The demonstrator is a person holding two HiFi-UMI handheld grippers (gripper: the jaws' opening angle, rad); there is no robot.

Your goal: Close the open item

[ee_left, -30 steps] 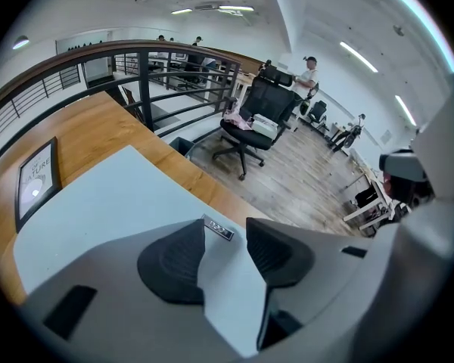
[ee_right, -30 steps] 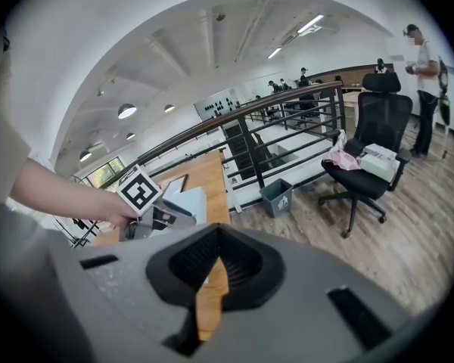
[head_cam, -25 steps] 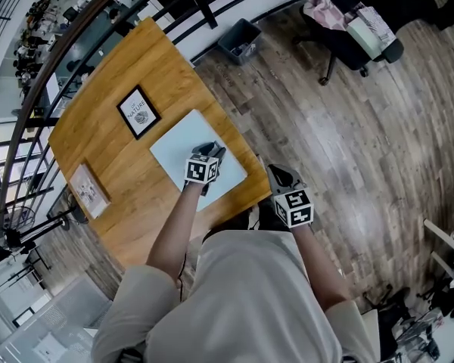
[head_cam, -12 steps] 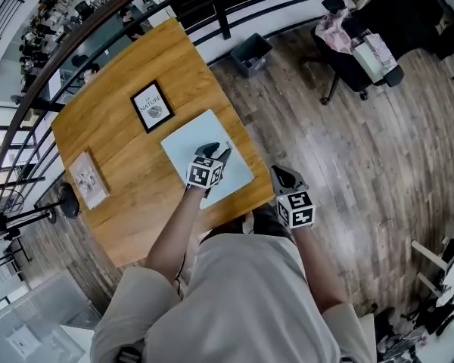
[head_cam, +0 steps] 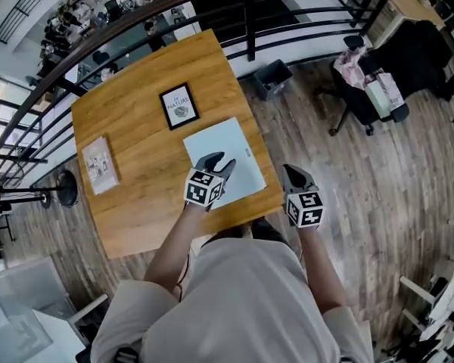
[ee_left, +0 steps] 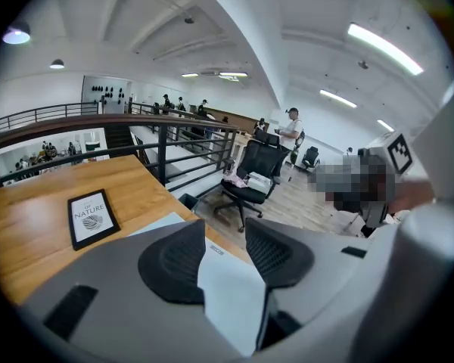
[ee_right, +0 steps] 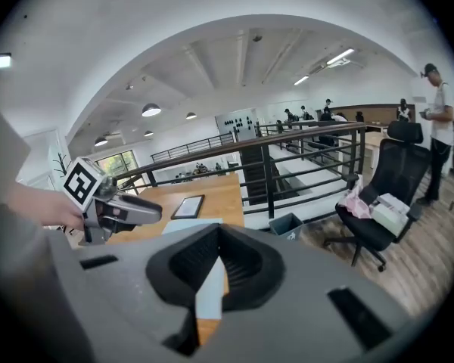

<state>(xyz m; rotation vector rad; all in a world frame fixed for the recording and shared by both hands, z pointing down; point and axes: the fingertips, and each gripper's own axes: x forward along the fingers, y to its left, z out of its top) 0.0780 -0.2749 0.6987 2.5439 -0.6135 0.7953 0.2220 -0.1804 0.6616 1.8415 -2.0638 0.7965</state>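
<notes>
A light blue book (head_cam: pixel 228 144) lies flat with its cover down on the wooden table (head_cam: pixel 136 199), near the table's right front corner. My left gripper (head_cam: pixel 218 162) hovers over the book's near part, jaws open; in the left gripper view (ee_left: pixel 225 229) the blue cover (ee_left: pixel 228 297) shows through the gap. My right gripper (head_cam: pixel 293 174) hangs just off the table's right edge over the floor. Its pads (ee_right: pixel 246 267) meet at the tips with nothing held. The right gripper view also shows the left gripper (ee_right: pixel 153 212) above the blue book (ee_right: pixel 188 225).
A black-framed "Nature" book (head_cam: pixel 179 106) lies behind the blue one, and a thin booklet (head_cam: pixel 100 165) lies at the table's left. A black railing (head_cam: pixel 287 17) runs past the far edge. A bin (head_cam: pixel 274 76) and an office chair (head_cam: pixel 363 89) stand on the plank floor.
The head view has swung, so the table sits more upright in frame. The left gripper stays over the blue book's near part and the right one stays off the table's edge.
</notes>
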